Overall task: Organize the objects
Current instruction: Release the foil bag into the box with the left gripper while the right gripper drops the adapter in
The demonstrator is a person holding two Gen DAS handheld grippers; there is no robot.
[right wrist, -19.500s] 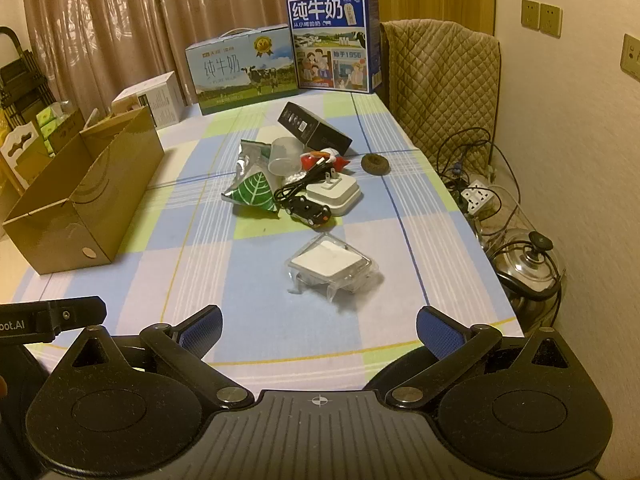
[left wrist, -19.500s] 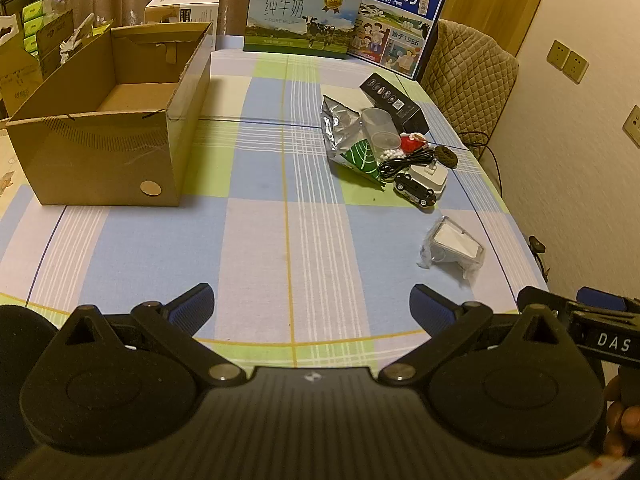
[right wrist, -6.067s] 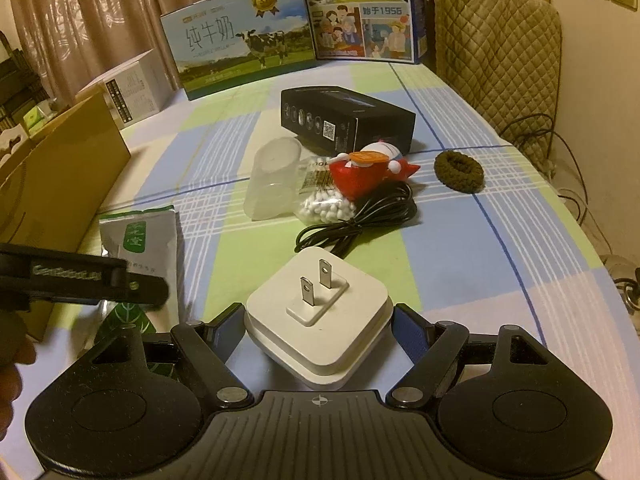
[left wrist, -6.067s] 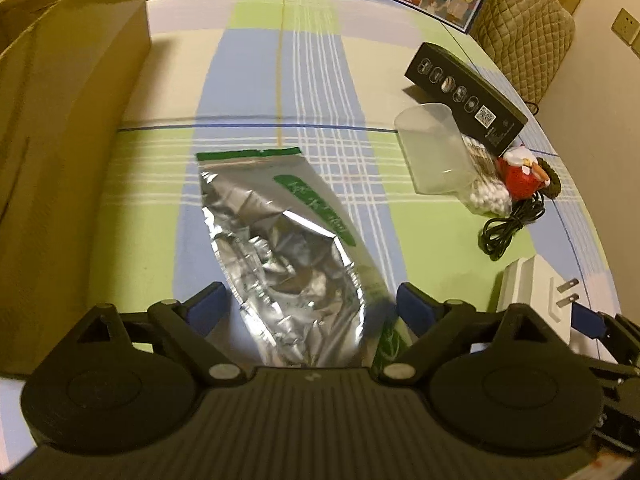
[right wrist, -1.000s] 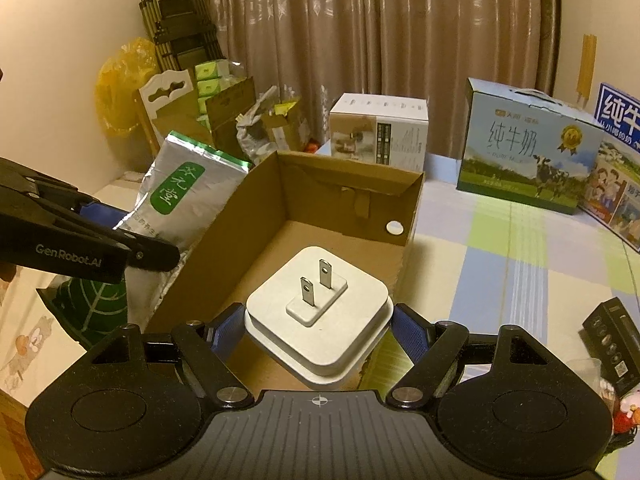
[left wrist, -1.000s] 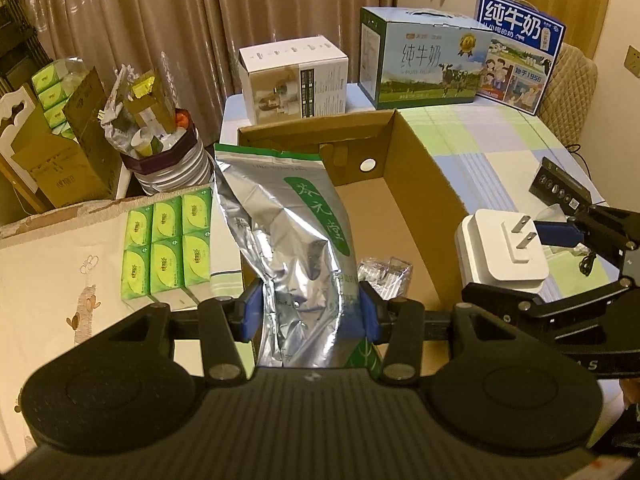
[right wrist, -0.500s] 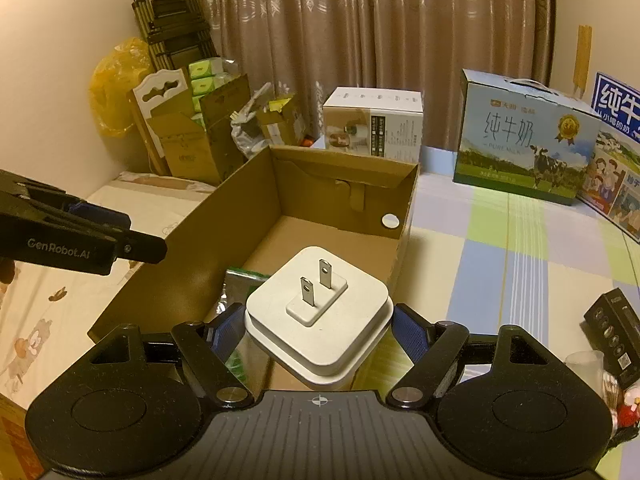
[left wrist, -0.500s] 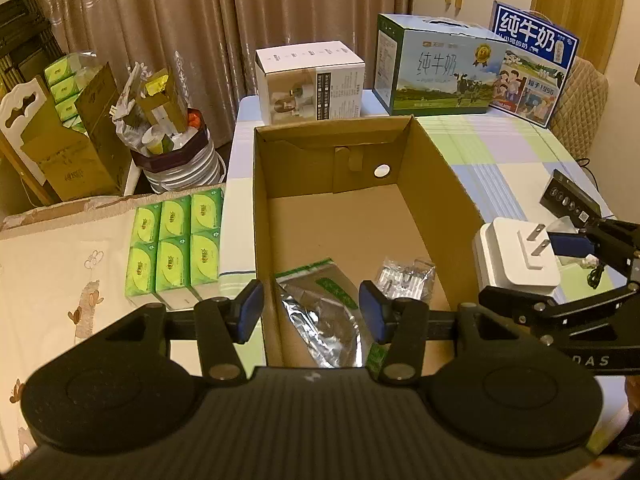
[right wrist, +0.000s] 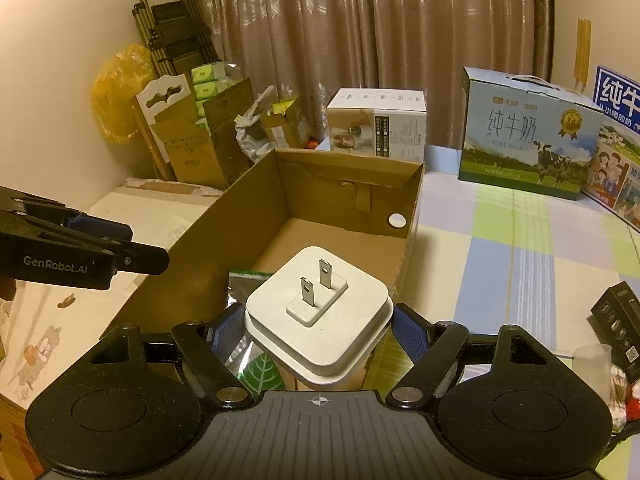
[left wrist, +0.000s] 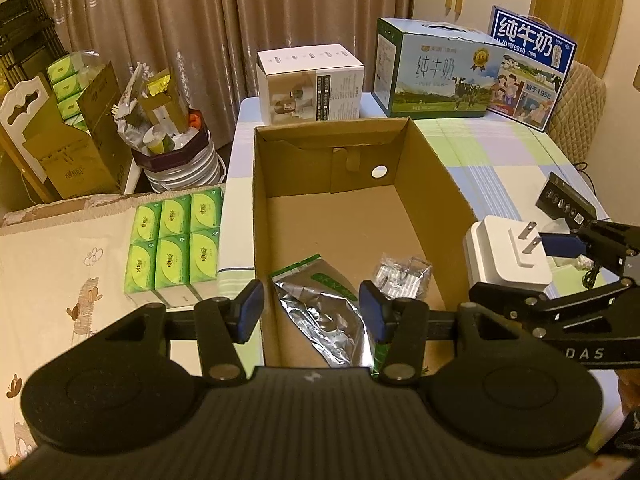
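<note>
Left wrist view: left gripper [left wrist: 311,312] with fingers spread, gripping nothing, over the near end of one open cardboard box [left wrist: 434,184]. Between and just beyond its fingertips, one silver foil pouch [left wrist: 320,312] lies flat on the box floor; one small clear plastic packet [left wrist: 404,280] lies right of the right fingertip, also inside. Six green tissue packs [left wrist: 174,242] sit left of the left finger, outside the box. Right wrist view: right gripper [right wrist: 318,334] clenched on one white plug adapter [right wrist: 318,316], two prongs up, held above the box's near right corner. Beyond the fingers: one white carton [right wrist: 378,124], two milk gift boxes, green [right wrist: 528,136] and blue [left wrist: 528,68]. One black box [left wrist: 570,202] lies far right.
</note>
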